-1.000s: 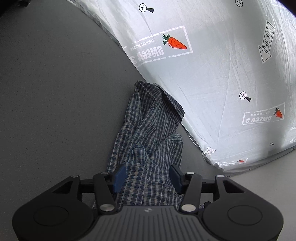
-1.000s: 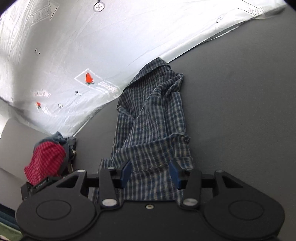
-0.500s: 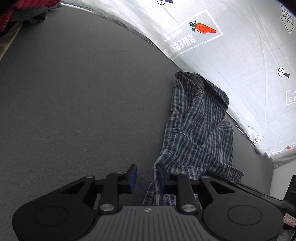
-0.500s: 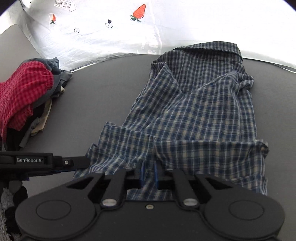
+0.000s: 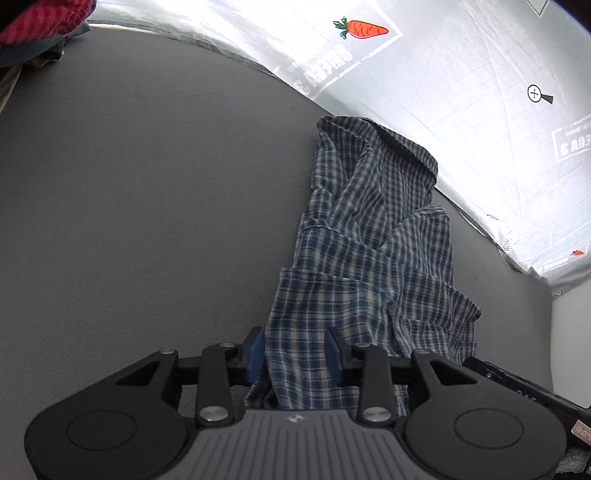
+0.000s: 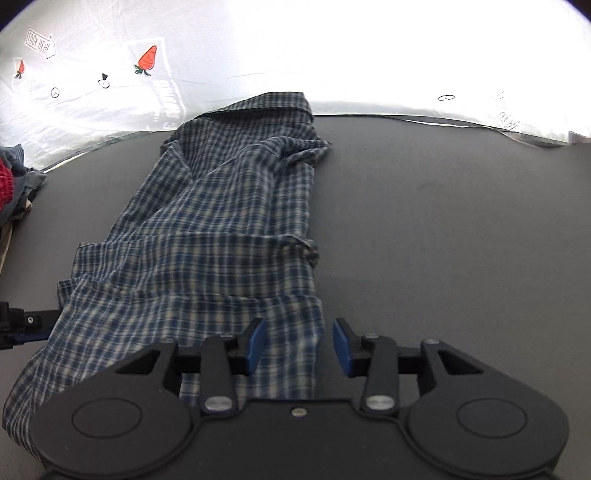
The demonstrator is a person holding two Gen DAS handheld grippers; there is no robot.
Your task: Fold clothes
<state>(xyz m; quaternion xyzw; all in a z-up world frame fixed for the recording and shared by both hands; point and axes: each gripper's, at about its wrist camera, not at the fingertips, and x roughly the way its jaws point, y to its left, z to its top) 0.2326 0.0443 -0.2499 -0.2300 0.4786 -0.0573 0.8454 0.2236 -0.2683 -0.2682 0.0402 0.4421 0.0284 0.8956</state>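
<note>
A blue-and-white checked shirt (image 5: 369,266) lies lengthwise on the dark grey table (image 5: 147,221), folded into a narrow strip with its collar at the far end. My left gripper (image 5: 294,350) is open at the shirt's near hem, and cloth lies loosely between its blue pads (image 5: 255,350). In the right wrist view the same shirt (image 6: 221,240) stretches away from me. My right gripper (image 6: 298,345) is open over the hem's right corner, with the fabric edge between its fingers. The tip of the left gripper (image 6: 22,321) shows at the shirt's left side.
A white sheet (image 5: 461,110) printed with carrots and arrows covers the far side of the table. A pile of clothes topped by a red checked garment (image 5: 37,18) sits at the far left. Bare grey table (image 6: 443,240) lies right of the shirt.
The right gripper, shut on the hem half a second ago, has opened and let the shirt go. The left gripper's jaws have widened and shifted onto the hem.
</note>
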